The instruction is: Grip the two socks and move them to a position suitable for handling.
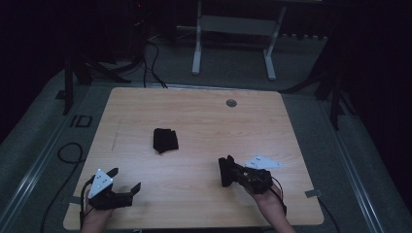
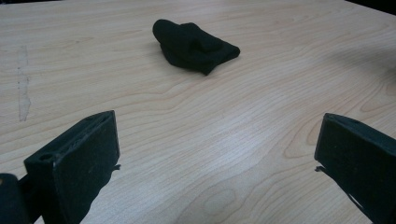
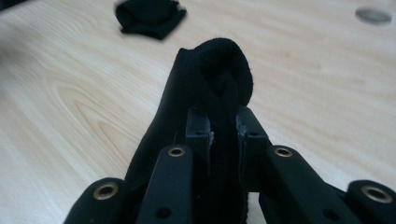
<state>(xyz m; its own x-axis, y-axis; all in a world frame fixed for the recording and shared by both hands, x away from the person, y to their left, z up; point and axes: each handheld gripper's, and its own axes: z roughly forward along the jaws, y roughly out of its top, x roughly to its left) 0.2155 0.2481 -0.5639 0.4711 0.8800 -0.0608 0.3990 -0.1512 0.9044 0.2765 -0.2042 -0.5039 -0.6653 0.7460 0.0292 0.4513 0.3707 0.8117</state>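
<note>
The right gripper [image 1: 225, 171] has its two black jaws clamped tight on a black sock [image 3: 212, 88], whose folded fabric is squeezed between the pads and bulges out past the tips in a rounded loop. In the high view this gripper sits over the near right part of the wooden table [image 1: 204, 109], its jaws pointing left and slightly away from the person, the grey three-cornered plate riding on its top. A second black sock [image 1: 165, 140], crumpled into a small bundle, lies flat on the table well apart from the held one, farther from the person and to its left; the right gripper view shows that bundle [image 3: 150, 17] beyond the held sock, up and to the left. The left gripper [image 1: 125, 179] rests near the near left corner of the table, its jaws spread wide with nothing but bare wood between them; in its own view the bundled sock [image 2: 194, 45] lies ahead of the jaws, well clear of both. A small round grey disc [image 1: 231, 103] is set into the table near its far edge, beyond the bundled sock and to its right.
</note>
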